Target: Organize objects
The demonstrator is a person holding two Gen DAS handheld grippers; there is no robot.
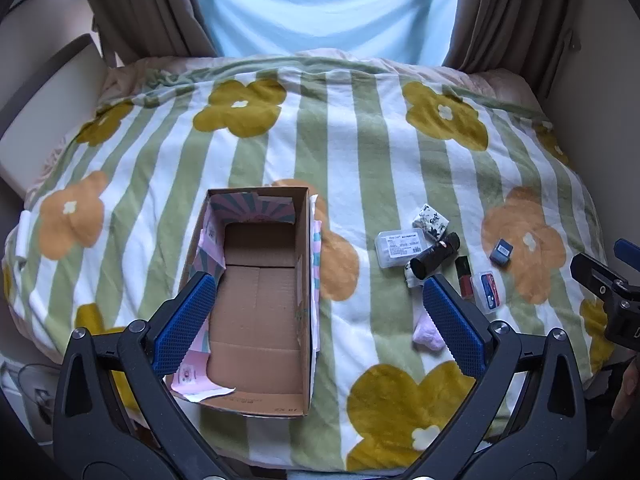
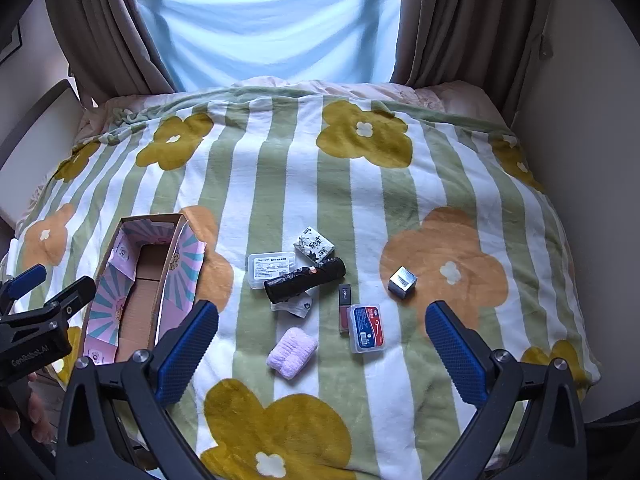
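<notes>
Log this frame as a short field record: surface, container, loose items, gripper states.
surface: bed with striped flower blanket
container: open cardboard box, nothing inside but its paper lining
loose items: clear plastic case, black roll, floral packet, lip gloss tube, red-label case, pink fluffy roll, small silver cube, all right of the box
left gripper: open, holding nothing, above the box
right gripper: open, holding nothing, above the items

Home bedroom: blanket-covered bed (image 2: 360,200), curtained window (image 2: 272,20).
</notes>
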